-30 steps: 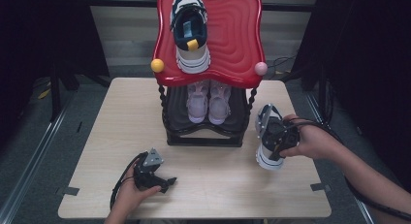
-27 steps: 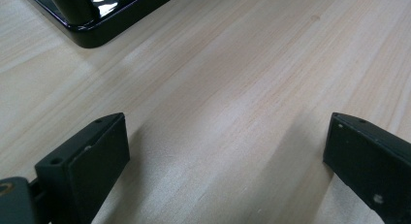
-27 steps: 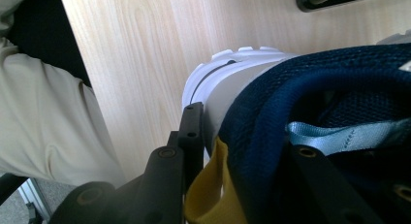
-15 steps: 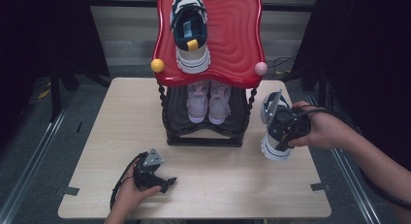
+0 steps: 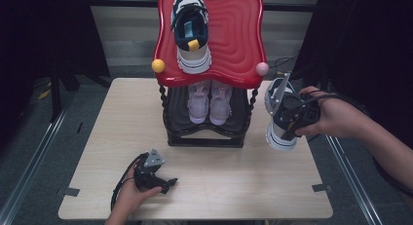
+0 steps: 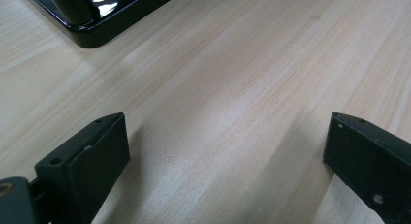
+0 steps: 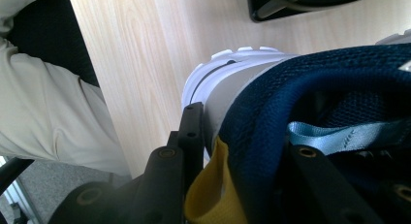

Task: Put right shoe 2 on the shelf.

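High view: the navy-and-white sneaker point(image 5: 279, 119) in the right gripper point(image 5: 291, 119) has come up off the table's right side since a second ago, when it lay flat there under the gripper; now it hangs tilted, heel low and near, toe raised toward the pink ball point(image 5: 262, 68) on the rack's corner. That reads as a lift toward the red top shelf point(image 5: 234, 35), where its mate point(image 5: 191, 32) already lies on the left half with room open on the right.

In the right gripper view the jaws are clamped across the heel collar: one jaw outside against the smooth grey-white heel counter, the other inside the shoe. The collar is padded navy mesh point(image 7: 310, 88), with a yellow heel tab point(image 7: 208, 195), a pale blue webbing loop point(image 7: 339, 134) and a chunky white moulded sole point(image 7: 213, 71).

The red shelf is glossy, with wavy edges and concentric ridges, and a yellow ball point(image 5: 158, 65) on its left corner. Twisted black posts carry it over a glossy black lower tray point(image 5: 204, 132), where a pale pink pair point(image 5: 210, 101) stands side by side.

The left gripper point(image 5: 155, 172) rests on the near-left of the light wood-grain table point(image 5: 97, 137), unmoved, its jaws apart with nothing between them.
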A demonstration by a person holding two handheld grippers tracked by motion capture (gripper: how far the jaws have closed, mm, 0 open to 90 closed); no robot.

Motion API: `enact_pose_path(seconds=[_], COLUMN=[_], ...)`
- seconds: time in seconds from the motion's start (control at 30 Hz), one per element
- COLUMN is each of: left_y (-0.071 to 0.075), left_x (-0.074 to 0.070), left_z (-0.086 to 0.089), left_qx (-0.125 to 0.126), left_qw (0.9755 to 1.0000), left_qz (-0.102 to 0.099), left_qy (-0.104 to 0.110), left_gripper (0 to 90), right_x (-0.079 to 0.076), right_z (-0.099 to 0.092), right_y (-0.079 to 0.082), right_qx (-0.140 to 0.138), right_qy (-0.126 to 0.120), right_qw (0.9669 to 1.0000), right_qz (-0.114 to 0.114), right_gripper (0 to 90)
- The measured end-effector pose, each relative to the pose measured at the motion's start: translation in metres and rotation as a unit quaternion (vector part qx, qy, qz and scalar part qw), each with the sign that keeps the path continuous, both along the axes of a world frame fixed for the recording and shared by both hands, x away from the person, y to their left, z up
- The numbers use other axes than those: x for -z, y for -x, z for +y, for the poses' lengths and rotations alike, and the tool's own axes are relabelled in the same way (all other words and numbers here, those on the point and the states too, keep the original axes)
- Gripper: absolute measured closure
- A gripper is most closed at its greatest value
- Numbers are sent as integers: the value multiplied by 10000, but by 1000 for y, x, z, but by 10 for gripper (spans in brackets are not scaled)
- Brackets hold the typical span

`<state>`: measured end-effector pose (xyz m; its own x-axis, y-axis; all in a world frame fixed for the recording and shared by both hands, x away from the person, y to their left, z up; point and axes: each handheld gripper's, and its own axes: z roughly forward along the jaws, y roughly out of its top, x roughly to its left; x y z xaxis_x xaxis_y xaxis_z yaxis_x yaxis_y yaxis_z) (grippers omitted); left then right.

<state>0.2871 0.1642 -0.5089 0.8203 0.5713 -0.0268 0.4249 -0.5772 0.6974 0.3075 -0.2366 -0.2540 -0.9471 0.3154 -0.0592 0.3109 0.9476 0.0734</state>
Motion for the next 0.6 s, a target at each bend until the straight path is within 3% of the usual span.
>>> enact_pose_path(seconds=[0.6], left_y=[0], left_x=[0], left_z=[0], left_qx=[-1], left_qw=[10000], left_qz=[-25], left_qy=[29], left_gripper=[21], right_x=[-56], right_z=[8], right_y=[-4], right_qx=[-3], right_qy=[76], right_qw=[9992], right_qz=[-387], right_gripper=[701])
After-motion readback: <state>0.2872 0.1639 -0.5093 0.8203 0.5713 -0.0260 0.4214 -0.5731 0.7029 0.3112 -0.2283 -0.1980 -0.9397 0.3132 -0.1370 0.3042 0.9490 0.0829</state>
